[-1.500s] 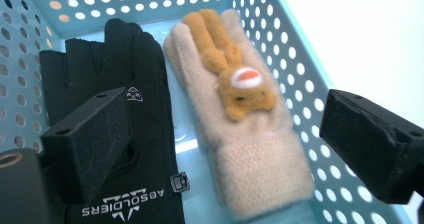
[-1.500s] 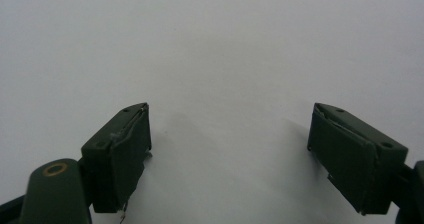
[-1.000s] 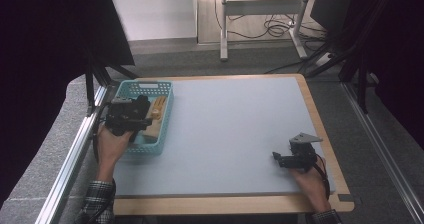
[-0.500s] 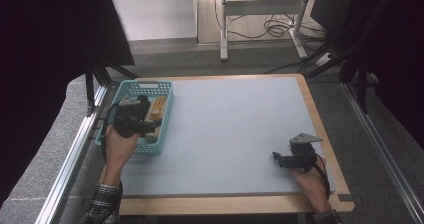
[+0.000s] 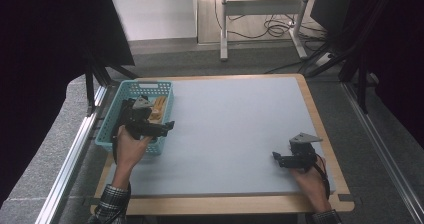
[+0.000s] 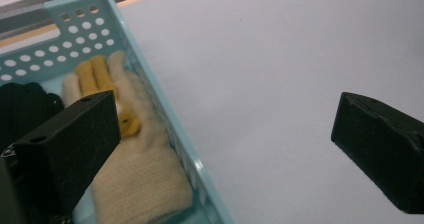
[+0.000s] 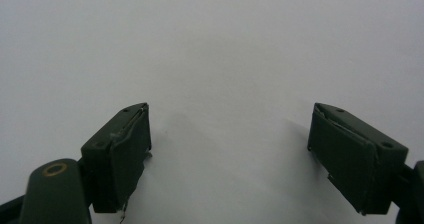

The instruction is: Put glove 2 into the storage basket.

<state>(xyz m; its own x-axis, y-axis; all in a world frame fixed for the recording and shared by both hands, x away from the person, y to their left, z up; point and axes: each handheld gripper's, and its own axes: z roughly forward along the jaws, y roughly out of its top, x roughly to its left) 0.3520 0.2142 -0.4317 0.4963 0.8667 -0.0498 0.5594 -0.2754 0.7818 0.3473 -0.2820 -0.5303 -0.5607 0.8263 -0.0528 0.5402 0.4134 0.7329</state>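
Left claw (image 5: 167,126) at left of frame, jaws apart and empty over the near right rim of the blue basket (image 5: 111,120), cream glove (image 6: 142,171) inside it, right claw (image 5: 276,157) lower right, jaws apart above bare grey worktop (image 5: 235,124).

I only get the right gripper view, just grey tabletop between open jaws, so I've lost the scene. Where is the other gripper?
Observer: The left gripper hangs over the right wall of a light blue perforated plastic basket at the left edge of the grey table.
Operator: Anything in that basket?
Observer: A cream knitted glove with yellow fingers lies flat inside, close against that wall.
Operator: Is it gripped?
Observer: No. The left jaws stand wide apart, one above the glove, the other over bare table.
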